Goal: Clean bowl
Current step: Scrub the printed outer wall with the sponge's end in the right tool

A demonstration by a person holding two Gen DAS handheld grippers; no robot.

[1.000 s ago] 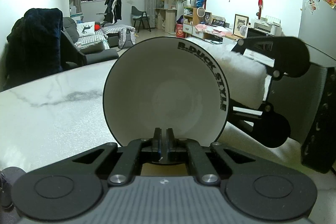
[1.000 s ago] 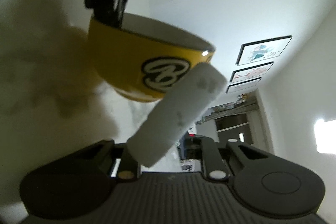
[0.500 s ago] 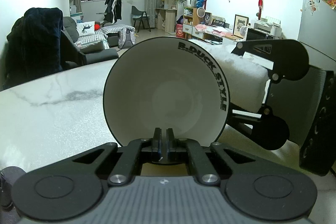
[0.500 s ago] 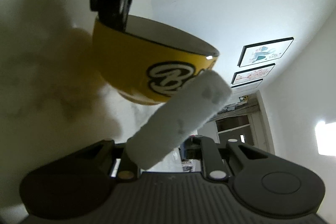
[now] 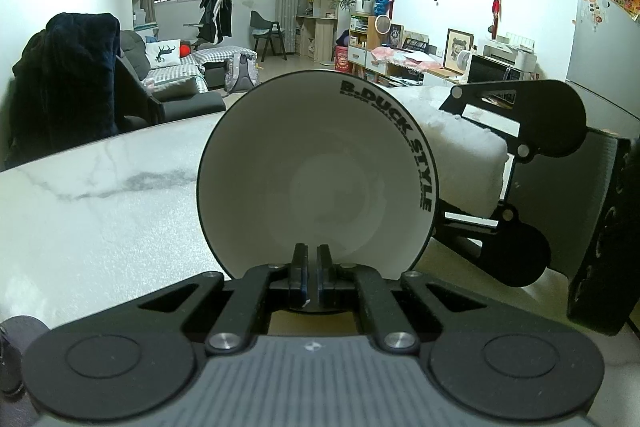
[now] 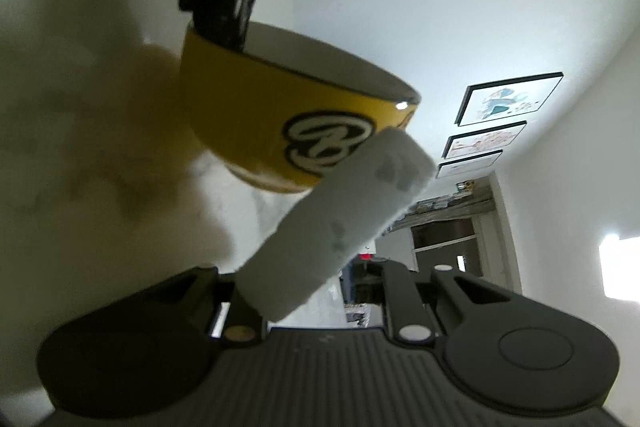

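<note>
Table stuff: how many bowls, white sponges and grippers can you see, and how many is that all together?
Bowls: 1, the bowl, yellow outside and white inside.
White sponges: 1, the sponge.
Grippers: 2, the left gripper with jaws pinching the bowl's rim, and the right gripper with jaws on the sponge.
Total: 4

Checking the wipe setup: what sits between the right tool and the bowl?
A rolled white cloth, held in the right tool, reaches the bowl; seen in right wrist view.
</note>
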